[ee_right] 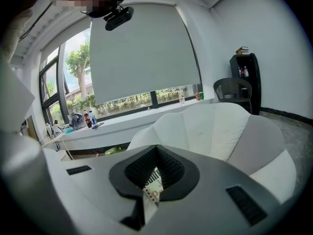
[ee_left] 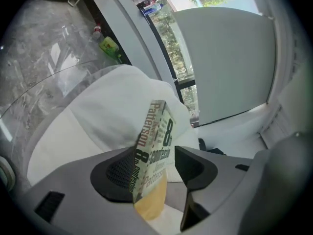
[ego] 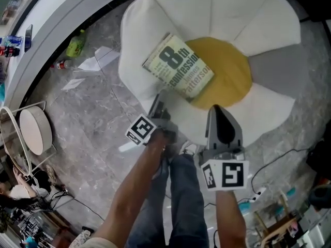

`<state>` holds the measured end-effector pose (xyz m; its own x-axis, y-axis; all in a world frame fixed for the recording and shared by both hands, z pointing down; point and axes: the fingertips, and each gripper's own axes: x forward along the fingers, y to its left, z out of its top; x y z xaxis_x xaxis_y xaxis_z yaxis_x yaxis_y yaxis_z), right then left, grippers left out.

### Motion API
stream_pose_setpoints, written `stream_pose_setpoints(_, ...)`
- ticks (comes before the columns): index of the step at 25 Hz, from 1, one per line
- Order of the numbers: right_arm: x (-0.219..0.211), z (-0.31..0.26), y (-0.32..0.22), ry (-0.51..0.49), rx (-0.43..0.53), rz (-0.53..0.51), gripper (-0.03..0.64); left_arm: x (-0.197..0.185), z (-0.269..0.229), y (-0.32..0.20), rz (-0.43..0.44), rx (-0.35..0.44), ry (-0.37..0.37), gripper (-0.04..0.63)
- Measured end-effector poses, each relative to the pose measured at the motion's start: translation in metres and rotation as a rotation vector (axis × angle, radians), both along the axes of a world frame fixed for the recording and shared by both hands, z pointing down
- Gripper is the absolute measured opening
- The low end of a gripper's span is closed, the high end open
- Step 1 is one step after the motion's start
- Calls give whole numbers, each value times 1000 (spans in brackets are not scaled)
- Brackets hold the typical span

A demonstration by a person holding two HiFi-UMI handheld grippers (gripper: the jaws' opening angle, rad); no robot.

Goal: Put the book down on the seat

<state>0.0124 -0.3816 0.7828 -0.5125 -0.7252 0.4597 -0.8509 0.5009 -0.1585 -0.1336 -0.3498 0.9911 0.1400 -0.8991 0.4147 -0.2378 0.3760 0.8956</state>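
Observation:
The book (ego: 178,66) is a pale green paperback. It lies face up on the flower-shaped seat (ego: 258,14), half on a white petal and half on the yellow centre (ego: 230,74). My left gripper (ego: 160,101) is at the book's near corner with its jaws spread wide. In the left gripper view the book (ee_left: 155,146) stands between the pads (ee_left: 116,173), with a gap on the right side. My right gripper (ego: 217,111) hovers over the seat's front edge, shut on nothing. In its own view, my right gripper (ee_right: 156,152) shows a sliver of print behind the pads.
A green bottle (ego: 76,43) and loose papers (ego: 98,58) lie on the marble floor left of the seat. A round white side table (ego: 35,130) stands at the far left. Cables and a power strip (ego: 257,192) trail at the lower right. The person's legs are under the grippers.

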Motion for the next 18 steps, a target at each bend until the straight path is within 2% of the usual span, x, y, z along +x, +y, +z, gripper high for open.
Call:
stream_pose_setpoints(7, -6, -49, -8, -9, 45, 1, 3, -1, -95, -13, -57, 148, 110, 249)
stream_pose_setpoints(16, 5, -156, -15, -17, 113, 35, 3, 0, -254, -32, -75, 286, 148, 247)
stream_pose_setpoints(18, 10, -187, -16, -19, 130, 49, 3, 1, -292, -33, -94, 305, 187, 245)
